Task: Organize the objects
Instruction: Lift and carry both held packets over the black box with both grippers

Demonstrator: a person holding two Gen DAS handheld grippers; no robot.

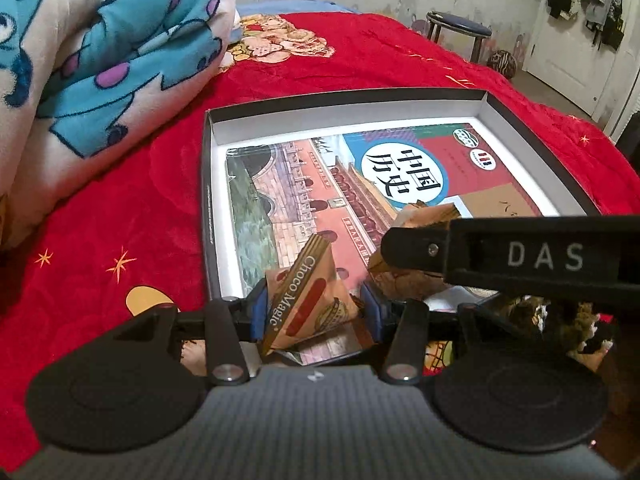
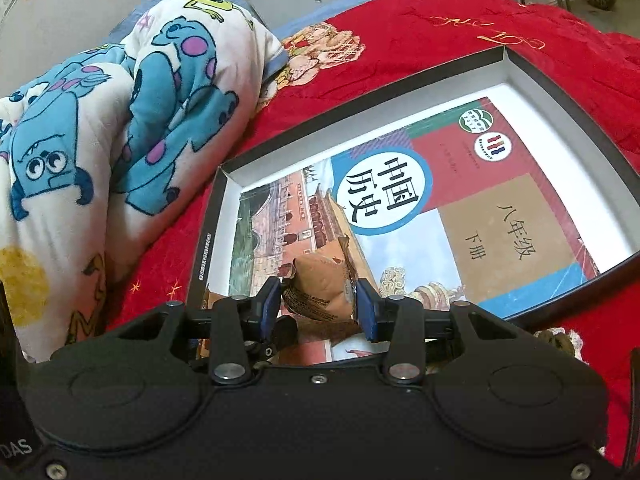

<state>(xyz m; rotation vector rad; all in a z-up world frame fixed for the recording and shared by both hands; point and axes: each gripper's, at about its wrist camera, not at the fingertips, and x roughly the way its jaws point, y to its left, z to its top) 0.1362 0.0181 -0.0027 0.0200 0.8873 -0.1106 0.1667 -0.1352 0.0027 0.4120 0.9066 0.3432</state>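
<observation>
A shallow black box with a white inside [image 1: 404, 110] [image 2: 516, 70] lies on a red bedspread and holds a Chinese history textbook [image 1: 304, 184] [image 2: 452, 184]. My left gripper [image 1: 314, 312] is shut on a brown Choco Magic snack packet [image 1: 308, 300], held over the near end of the book. My right gripper [image 2: 318, 304] is shut on a second brown snack packet [image 2: 320, 284], also over the book's near end. In the left wrist view the right gripper's body [image 1: 520, 258] crosses in from the right with its packet [image 1: 416, 220] in front of it.
A folded blue-monster blanket [image 1: 100, 52] [image 2: 112, 128] lies left of the box. A brownish knitted item [image 1: 560, 320] lies by the box's near right corner. A stool [image 1: 460, 28], a ball [image 1: 504, 62] and a white door [image 1: 576, 44] stand beyond the bed.
</observation>
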